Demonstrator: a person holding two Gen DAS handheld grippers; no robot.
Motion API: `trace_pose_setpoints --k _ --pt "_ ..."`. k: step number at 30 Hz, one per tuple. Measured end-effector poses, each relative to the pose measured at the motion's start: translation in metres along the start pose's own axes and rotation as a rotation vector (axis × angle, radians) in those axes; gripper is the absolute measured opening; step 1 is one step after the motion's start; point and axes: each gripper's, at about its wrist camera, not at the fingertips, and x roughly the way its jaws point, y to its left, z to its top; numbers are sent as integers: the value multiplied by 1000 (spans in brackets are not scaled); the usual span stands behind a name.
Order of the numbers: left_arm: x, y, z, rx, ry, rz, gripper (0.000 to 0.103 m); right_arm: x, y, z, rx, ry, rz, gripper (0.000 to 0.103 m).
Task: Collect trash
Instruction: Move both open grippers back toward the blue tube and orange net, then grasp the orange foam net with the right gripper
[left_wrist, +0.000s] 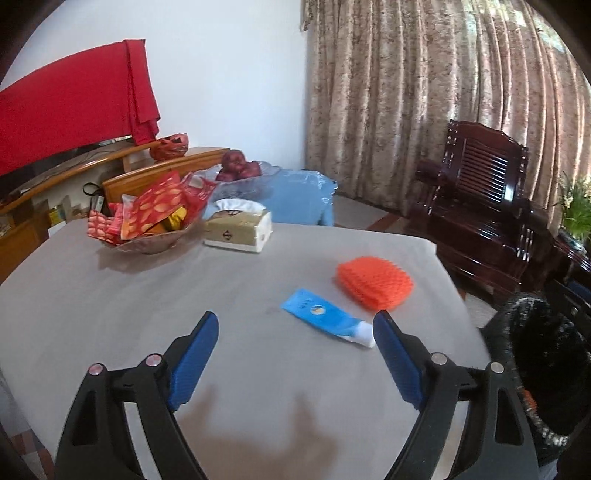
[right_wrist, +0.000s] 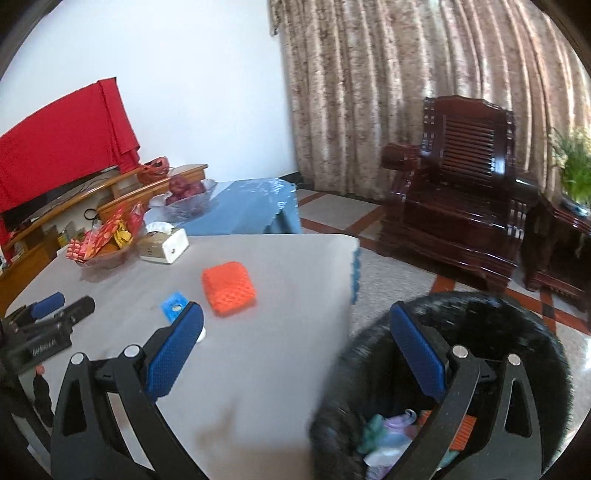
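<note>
A blue tube with a white cap (left_wrist: 325, 319) lies on the grey table (left_wrist: 184, 295), and an orange foam net (left_wrist: 373, 282) lies just beyond it. My left gripper (left_wrist: 295, 325) is open and empty, just short of the tube, its right finger by the cap. In the right wrist view the tube (right_wrist: 173, 304) and the net (right_wrist: 228, 288) lie left of centre. My right gripper (right_wrist: 295, 317) is open and empty, over the table's right edge and the black-bagged bin (right_wrist: 480, 325), which holds several pieces of trash. The left gripper (right_wrist: 48, 314) shows at the left.
A bowl of red snack packets (left_wrist: 147, 218), a tissue box (left_wrist: 240, 230) and a glass bowl of red fruit (left_wrist: 240, 173) stand at the table's far side. A dark wooden armchair (right_wrist: 461, 199) and a plant (right_wrist: 576, 166) stand to the right. The bin (left_wrist: 543, 369) stands off the table's right edge.
</note>
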Motion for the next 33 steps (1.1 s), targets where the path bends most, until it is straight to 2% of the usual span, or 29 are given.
trace_pose_setpoints --k 8,18,27,30,31,32,33 --pt "42 20 2 -20 29 39 84 71 43 9 -50 43 27 98" --pt "99 41 6 -51 75 89 84 166 70 6 -92 165 38 98" --pt "125 47 7 -55 93 98 84 211 77 0 -111 249 33 98" --pt "131 47 7 -57 100 95 84 225 78 -4 -110 313 47 97" --pt "132 47 7 -56 103 93 84 229 79 -5 -110 337 55 95" --pt "133 46 6 -55 105 92 84 233 79 -6 -110 359 68 77" --pt "134 45 6 -53 106 91 84 237 80 -6 -110 374 90 70"
